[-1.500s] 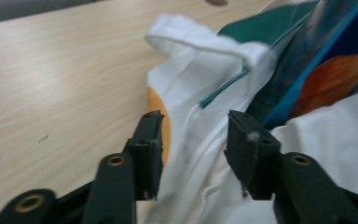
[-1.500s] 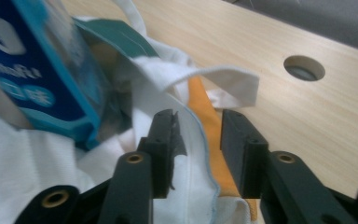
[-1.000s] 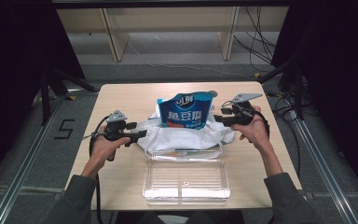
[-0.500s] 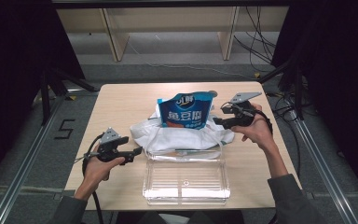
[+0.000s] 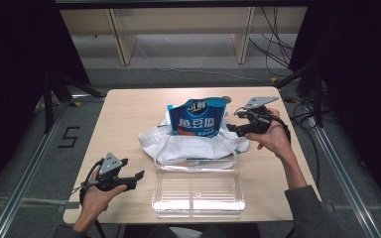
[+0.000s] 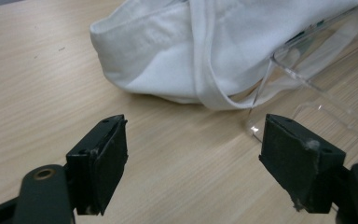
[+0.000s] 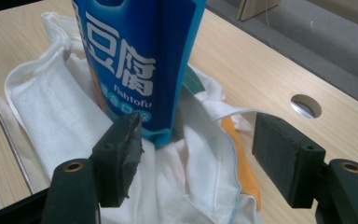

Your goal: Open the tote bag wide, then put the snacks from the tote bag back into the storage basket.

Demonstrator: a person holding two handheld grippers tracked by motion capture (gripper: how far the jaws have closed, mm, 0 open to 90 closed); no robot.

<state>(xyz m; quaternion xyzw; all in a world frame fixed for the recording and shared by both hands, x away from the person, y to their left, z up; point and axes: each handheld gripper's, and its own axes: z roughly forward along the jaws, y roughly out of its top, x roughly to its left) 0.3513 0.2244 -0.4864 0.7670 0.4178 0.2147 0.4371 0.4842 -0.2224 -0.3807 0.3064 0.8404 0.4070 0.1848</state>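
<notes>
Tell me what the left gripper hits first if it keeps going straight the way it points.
Probably the white cloth bag lying ahead of the open left gripper, or the near corner of the clear plastic tray beside it; bare table lies between, and depth is hard to judge.

Black grippers (image 5: 138, 175), grey three-cornered plates, trailing cables, brass screws; grey sleeves (image 5: 310, 210).

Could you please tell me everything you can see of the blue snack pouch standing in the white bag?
The blue pouch is a glossy, plastic-looking packet with white lettering, including the word Fishtofu, and an orange patch low on its front. It stands upright, its lower part sunk in the crumpled white cloth bag at mid-table. Its top looks torn open.
</notes>
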